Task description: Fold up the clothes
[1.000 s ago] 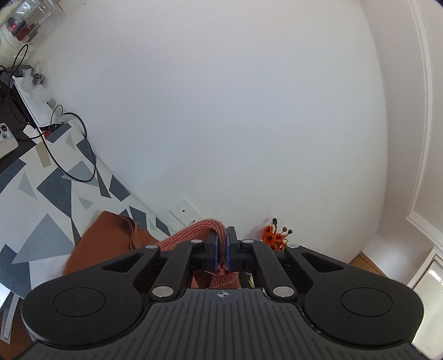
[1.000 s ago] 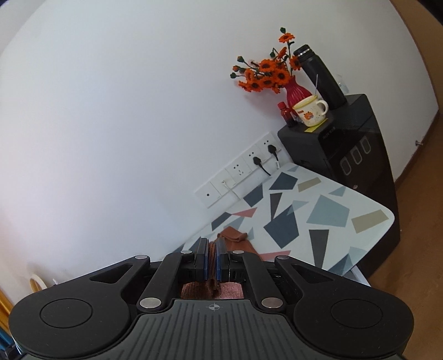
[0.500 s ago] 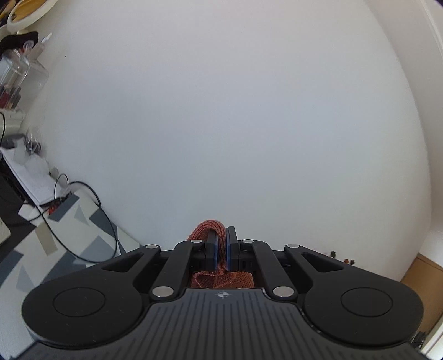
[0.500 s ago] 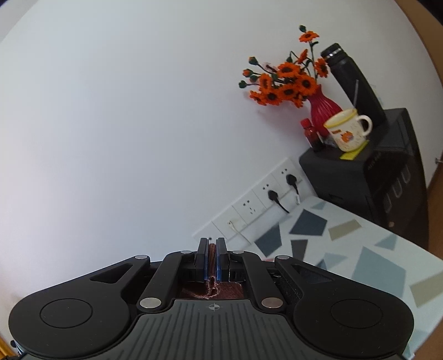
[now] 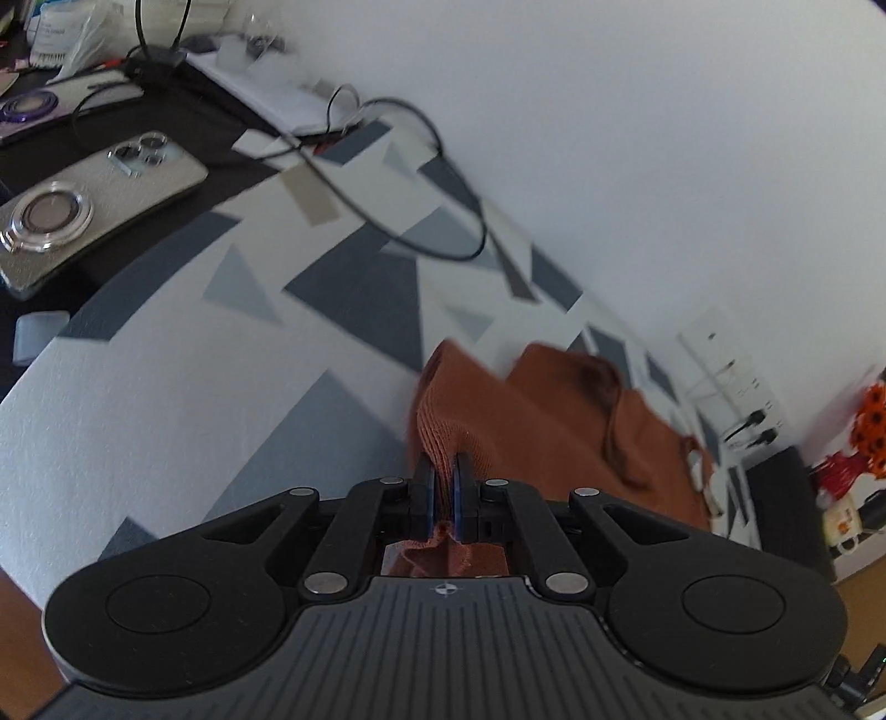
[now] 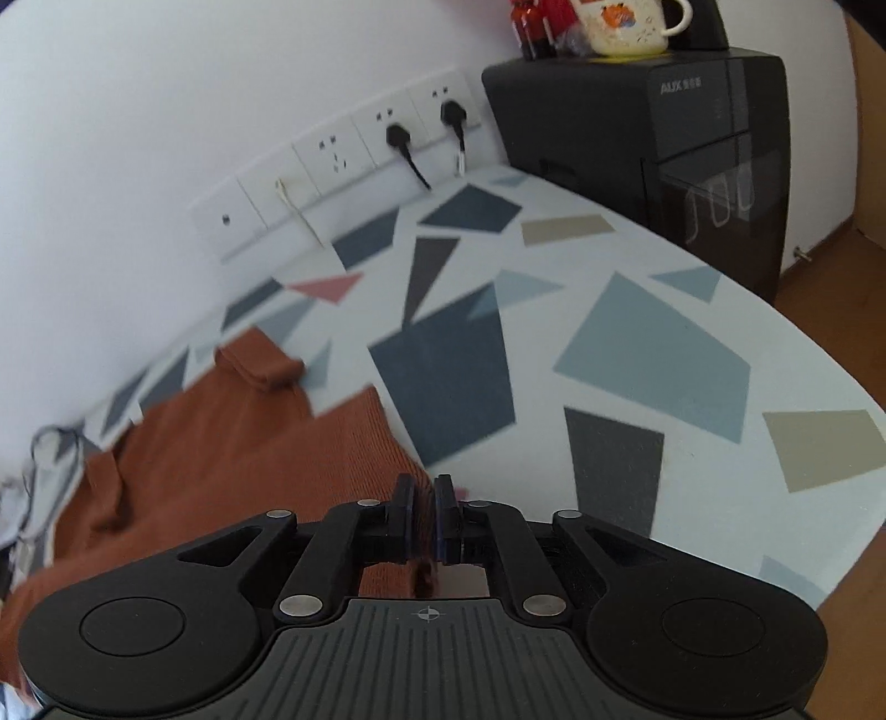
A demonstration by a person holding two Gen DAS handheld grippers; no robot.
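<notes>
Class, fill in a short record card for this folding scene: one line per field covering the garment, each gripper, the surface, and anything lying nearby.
garment: rust knit sweater, spread on the table
left gripper: shut on the sweater's ribbed edge
right gripper: shut on the sweater's edge
surface: white table with grey geometric shapes
nearby: phone, black cable, wall sockets, mug on black cabinet
</notes>
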